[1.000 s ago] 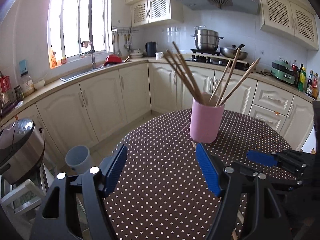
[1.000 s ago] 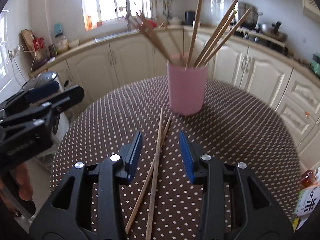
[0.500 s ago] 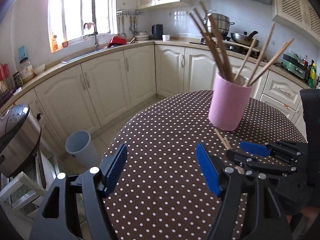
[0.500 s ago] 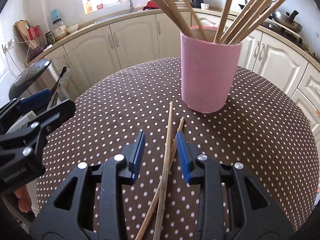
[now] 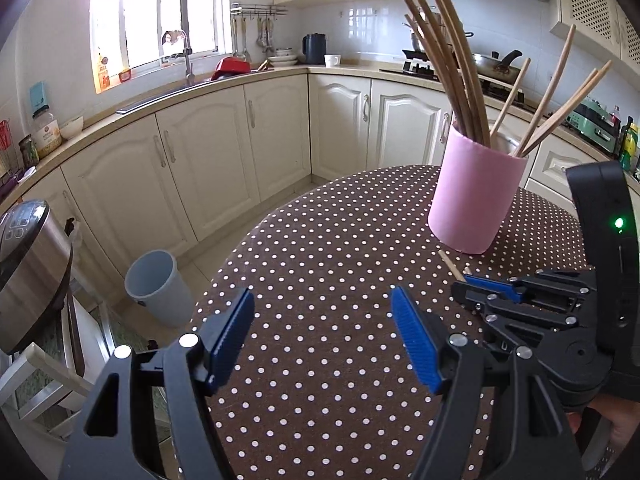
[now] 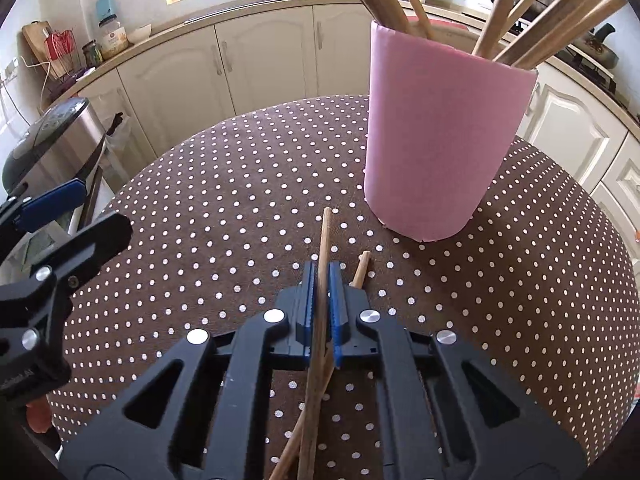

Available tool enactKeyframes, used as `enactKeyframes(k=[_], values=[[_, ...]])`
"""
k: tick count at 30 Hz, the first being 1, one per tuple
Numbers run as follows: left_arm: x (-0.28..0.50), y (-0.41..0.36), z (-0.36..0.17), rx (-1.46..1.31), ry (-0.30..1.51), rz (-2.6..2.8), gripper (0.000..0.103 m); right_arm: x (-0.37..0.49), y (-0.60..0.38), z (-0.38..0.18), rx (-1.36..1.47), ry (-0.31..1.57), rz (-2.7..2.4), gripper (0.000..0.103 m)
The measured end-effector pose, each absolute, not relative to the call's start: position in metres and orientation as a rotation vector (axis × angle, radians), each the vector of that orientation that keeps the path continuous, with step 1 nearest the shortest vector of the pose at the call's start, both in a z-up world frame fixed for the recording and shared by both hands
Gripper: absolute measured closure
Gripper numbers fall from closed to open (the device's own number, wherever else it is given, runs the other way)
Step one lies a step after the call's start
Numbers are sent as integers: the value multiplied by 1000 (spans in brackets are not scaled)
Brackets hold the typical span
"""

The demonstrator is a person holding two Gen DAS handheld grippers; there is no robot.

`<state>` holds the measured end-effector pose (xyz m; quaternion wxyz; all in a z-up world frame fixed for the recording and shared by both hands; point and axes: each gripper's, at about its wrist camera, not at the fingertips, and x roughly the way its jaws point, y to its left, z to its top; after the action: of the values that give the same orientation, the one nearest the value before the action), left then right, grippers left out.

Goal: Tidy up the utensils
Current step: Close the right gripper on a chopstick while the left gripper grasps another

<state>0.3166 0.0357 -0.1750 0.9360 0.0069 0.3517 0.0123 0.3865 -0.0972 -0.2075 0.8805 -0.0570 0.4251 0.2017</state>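
A pink cup (image 6: 444, 136) holding several wooden chopsticks stands on the brown polka-dot table (image 6: 224, 200); it also shows in the left wrist view (image 5: 474, 196). My right gripper (image 6: 319, 276) is shut on a chopstick (image 6: 323, 240) lying on the table just short of the cup. A second chopstick (image 6: 360, 270) lies under and beside it, outside the pads. My left gripper (image 5: 322, 328) is open and empty above the table's left part. The right gripper (image 5: 492, 284) shows at the right of the left wrist view.
A grey bin (image 5: 158, 288) stands on the floor beyond the table's left edge. A steel rice cooker (image 5: 28, 264) sits on a rack at far left. Cream cabinets (image 5: 224, 160) and a counter run behind.
My right gripper has moved forward toward the cup and closed on one of the two chopsticks on the table. The left gripper has stayed open and shifted slightly.
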Motion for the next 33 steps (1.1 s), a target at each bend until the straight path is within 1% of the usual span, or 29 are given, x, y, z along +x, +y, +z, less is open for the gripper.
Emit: enactKeyframes(k=[3,11,24,25,26,28,31,32,33], values=[[320,29,-175,12,732,6,33,387,-94,-204,-97,874,430,96],[335,-17,-179,35,799,-106,33,371,-137,-191,-29,848,438,97],[359,-83,-197,85,943,-165,33,355,-209,-194,65,842,401,97],[361,-88,-199,93,954,-164,43,354,-214,-194,70,843,402,97],[364,-91,-202,95,974,-166,61,353,-219,-194,77,844,405,97],[370,-92,-207,74,1018,-175,77,353,-222,-195,84,846,413,97],[373,-97,-210,92,1017,-166,81,352,-222,-195,84,851,430,97],[376,-98,-210,93,1019,-164,87,351,-222,-195,83,851,434,97],[378,-99,-211,91,1020,-165,90,350,-223,-195,84,852,438,97]])
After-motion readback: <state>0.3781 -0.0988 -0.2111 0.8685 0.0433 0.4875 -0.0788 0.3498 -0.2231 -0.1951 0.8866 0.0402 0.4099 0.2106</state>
